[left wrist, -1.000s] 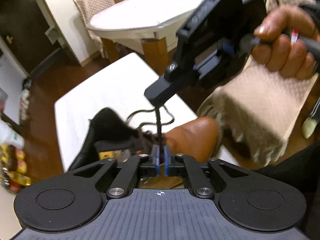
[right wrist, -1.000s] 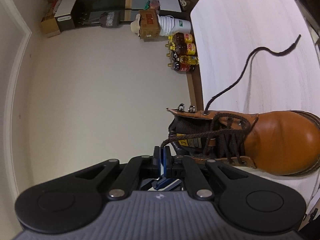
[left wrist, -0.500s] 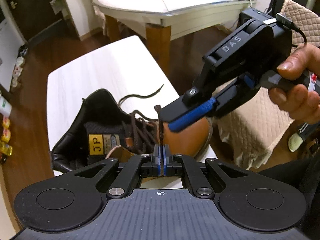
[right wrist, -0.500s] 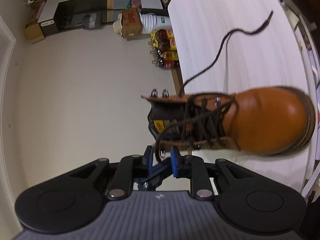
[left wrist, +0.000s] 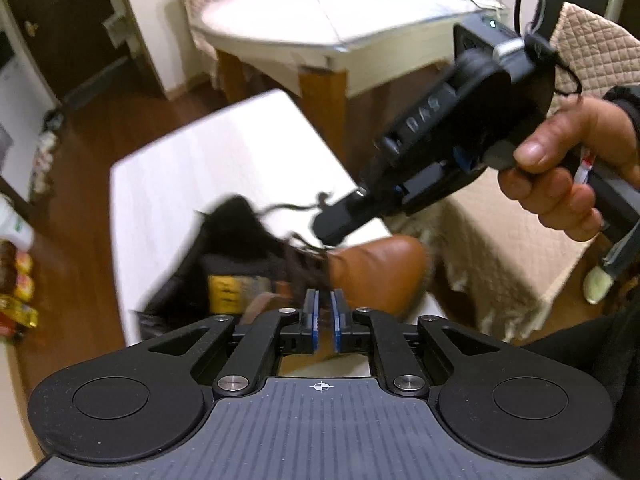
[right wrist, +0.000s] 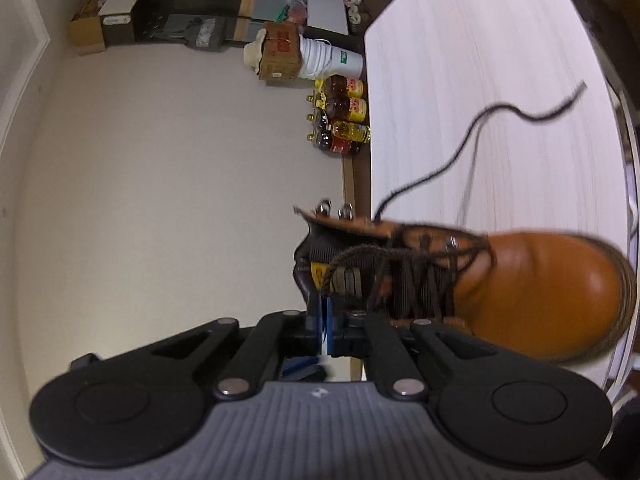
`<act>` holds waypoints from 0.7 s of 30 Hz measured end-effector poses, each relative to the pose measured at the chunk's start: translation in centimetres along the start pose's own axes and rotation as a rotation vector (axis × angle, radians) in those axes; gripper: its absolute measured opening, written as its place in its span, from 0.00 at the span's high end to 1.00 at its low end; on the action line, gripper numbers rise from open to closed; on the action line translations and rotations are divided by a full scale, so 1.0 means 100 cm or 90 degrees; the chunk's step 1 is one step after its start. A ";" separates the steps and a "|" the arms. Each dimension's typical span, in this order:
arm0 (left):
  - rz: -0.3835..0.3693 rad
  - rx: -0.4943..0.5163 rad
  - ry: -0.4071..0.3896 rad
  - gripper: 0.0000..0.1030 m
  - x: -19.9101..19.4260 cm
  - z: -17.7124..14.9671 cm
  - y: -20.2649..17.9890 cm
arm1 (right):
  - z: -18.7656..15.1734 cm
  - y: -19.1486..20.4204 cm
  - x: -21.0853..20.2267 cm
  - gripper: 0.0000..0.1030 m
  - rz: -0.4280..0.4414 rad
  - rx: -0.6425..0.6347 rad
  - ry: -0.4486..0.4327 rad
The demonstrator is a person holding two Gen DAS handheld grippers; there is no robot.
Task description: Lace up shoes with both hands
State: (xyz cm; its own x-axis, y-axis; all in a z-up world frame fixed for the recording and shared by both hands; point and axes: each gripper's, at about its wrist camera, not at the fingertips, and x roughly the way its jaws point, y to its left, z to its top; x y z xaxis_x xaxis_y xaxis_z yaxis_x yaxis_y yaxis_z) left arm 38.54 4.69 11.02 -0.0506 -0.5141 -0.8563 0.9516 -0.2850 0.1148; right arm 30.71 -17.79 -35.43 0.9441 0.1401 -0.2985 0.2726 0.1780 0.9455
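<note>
A tan leather boot [left wrist: 376, 272] with dark brown laces lies on a small white table [left wrist: 200, 168], toe toward the right. My left gripper [left wrist: 324, 320] hovers over the boot's tongue; its jaws are opening and nothing is between them. A hand [left wrist: 568, 168] holds my right gripper [left wrist: 332, 228] just above the lacing. In the right wrist view, the right gripper [right wrist: 325, 312] is shut on one lace [right wrist: 352, 256] that runs out of the boot [right wrist: 540, 288]. The other lace end [right wrist: 520, 114] trails loose across the table [right wrist: 480, 80].
A larger oval table [left wrist: 340, 20] stands behind the small one. A chair with a quilted beige cover [left wrist: 500, 260] sits close on the right. Bottles [right wrist: 344, 120] and a cardboard box [right wrist: 280, 56] are on the floor by the table's edge.
The lace has passed from my left gripper to my right. The right jaws opened around it and then closed on it; the left jaws let go and drew back upward.
</note>
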 end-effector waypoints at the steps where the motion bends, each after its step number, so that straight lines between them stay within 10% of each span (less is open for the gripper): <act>1: 0.010 0.010 0.006 0.89 0.001 0.001 0.006 | 0.002 0.000 0.001 0.97 0.000 -0.005 0.002; 11: -0.006 -0.009 0.021 0.80 0.014 0.001 0.039 | 0.018 -0.006 0.036 0.97 0.008 -0.017 0.030; 21: -0.019 -0.004 0.029 0.96 0.021 -0.003 0.034 | 0.012 -0.005 0.032 0.97 -0.037 -0.068 0.044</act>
State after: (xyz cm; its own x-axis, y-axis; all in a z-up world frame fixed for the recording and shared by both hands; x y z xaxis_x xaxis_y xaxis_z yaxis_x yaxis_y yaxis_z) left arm 41.78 2.85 9.48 -0.0660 -0.4680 -0.8813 0.9517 -0.2949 0.0854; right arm 33.85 -18.55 -36.74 0.9113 0.1926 -0.3638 0.3012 0.2906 0.9082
